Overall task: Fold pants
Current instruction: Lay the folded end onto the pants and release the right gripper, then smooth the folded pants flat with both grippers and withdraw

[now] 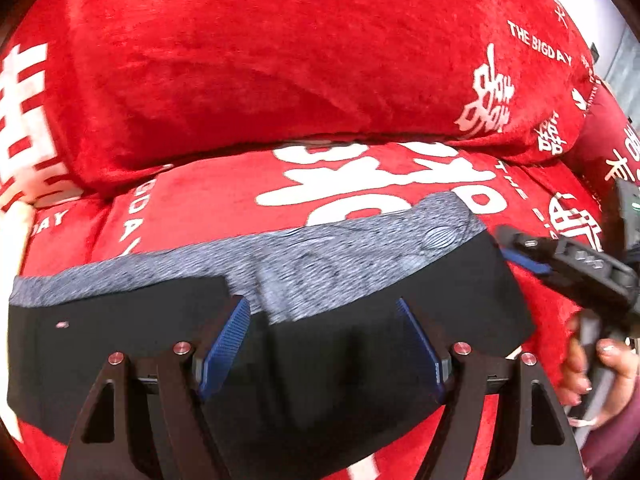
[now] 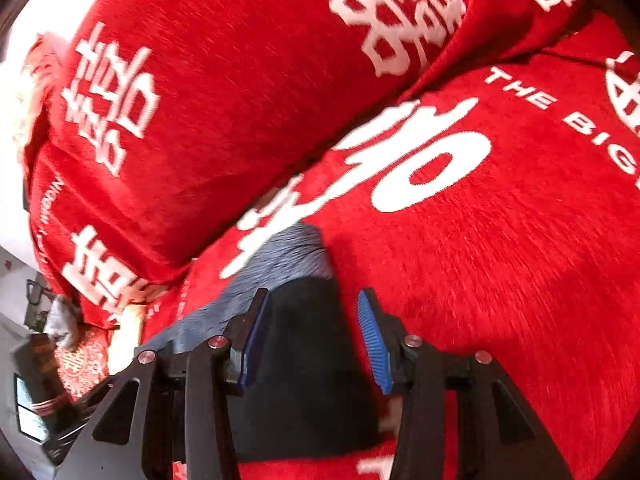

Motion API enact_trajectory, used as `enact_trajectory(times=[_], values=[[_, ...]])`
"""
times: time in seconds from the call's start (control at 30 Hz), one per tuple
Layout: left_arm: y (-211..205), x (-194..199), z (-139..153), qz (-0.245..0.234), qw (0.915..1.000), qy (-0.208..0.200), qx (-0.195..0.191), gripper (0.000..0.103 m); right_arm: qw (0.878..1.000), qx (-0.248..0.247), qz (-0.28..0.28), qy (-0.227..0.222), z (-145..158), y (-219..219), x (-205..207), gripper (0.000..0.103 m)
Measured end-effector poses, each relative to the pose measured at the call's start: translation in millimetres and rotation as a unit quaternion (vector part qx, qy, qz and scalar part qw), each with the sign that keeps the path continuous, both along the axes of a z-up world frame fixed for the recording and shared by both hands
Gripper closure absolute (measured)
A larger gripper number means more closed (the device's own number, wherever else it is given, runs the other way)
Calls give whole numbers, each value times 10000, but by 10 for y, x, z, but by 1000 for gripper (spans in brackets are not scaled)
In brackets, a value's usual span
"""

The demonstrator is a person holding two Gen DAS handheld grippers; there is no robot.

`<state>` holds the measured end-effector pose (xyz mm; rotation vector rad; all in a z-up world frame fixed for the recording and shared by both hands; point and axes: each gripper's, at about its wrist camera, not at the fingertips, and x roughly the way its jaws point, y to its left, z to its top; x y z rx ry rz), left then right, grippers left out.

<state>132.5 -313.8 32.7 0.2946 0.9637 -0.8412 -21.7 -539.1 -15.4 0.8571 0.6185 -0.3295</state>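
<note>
Black pants [image 1: 280, 344] with a grey waistband [image 1: 256, 260] lie folded on the red blanket [image 1: 248, 80]. The left claw [image 1: 320, 344] is released above them. The right claw [image 2: 312, 340] is released too, at their right end.

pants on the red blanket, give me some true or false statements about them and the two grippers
1. The pants are black with a grey waistband. True.
2. The left gripper is clamped shut on the fabric. False: its jaws stand open over the pants.
3. The right gripper is open. True.
4. The blanket is plain blue. False: it is red with white lettering.
5. The pants hang in the air. False: they lie on the blanket.
</note>
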Motion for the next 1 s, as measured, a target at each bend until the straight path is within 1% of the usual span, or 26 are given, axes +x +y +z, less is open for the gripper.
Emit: enact_trajectory(times=[0.07,0.13,0.17,0.2,0.23,0.27,0.3,0.33,0.4,0.47,0.6,0.67,0.8,0.83,0.9,1.0], values=[[-86,0,-56,-27,9999,-76,102,27,9999,24,162,39,-75,16,159,55],[-130,15,-157,-8,9994,-157,314,27,9991,-74,334,257,-159,103,273,55],[-133,27,-226,15,9989,-156,442,27,9979,-327,360,426,-164,180,303,55],[-109,41,-286,46,9984,-138,541,27,9939,-802,423,622,-136,304,347,55],[-80,52,-354,100,9978,-121,649,27,9889,-1156,495,791,-112,407,384,55],[-39,59,-424,152,9972,-104,727,25,9793,-1638,587,1034,-86,553,439,55],[20,66,-485,191,9973,-27,703,20,9726,-1918,630,1157,-79,637,459,55],[69,73,-509,247,9976,42,640,19,9637,-2248,656,1283,-68,742,483,54],[168,73,-516,303,9981,153,509,19,9544,-2569,592,1401,-53,854,449,53],[233,44,-484,299,9982,85,522,19,9535,-2606,527,1421,-27,883,399,51],[425,-25,-366,326,9978,-176,548,19,9477,-2789,525,1459,78,972,242,47],[571,-32,-305,395,9981,-180,447,19,9457,-2878,494,1430,140,1044,157,47],[866,-34,-259,686,9967,-149,399,19,9415,-3123,313,1225,312,1223,5,47],[962,-45,-255,769,9961,-167,408,19,9435,-3114,330,1087,364,1268,-13,47],[1098,-64,-266,872,9951,-197,433,19,9525,-2885,595,772,446,1374,23,47],[1292,-84,-292,1019,9938,-135,423,19,9594,-2533,1076,622,459,1509,251,47]])
